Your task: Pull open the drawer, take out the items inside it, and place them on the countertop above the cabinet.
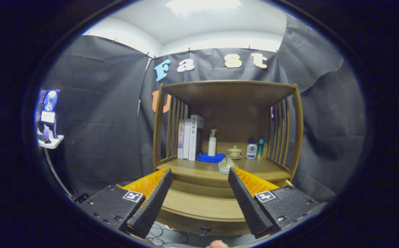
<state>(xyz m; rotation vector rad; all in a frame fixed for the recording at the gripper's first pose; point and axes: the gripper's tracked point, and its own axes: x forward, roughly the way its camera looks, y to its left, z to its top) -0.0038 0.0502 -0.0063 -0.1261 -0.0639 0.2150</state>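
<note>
1. Your gripper (199, 186) has its fingers spread apart w/ nothing between them, hovering over the drawer (202, 206).
2. Drawer looks pulled open below the countertop (192, 169); its visible floor looks bare.
3. A pale green item (226, 166) sits on the countertop's front edge, so prob. mostly done; check drawer corners.
4. Writing: a book (196, 137) spine has Chinese characters; bottle labels too small to read.

Chinese characters "人格理论" are read on the spine of the dark book (196, 137) on the countertop (192, 167). Other labels are too small to be read.
</note>
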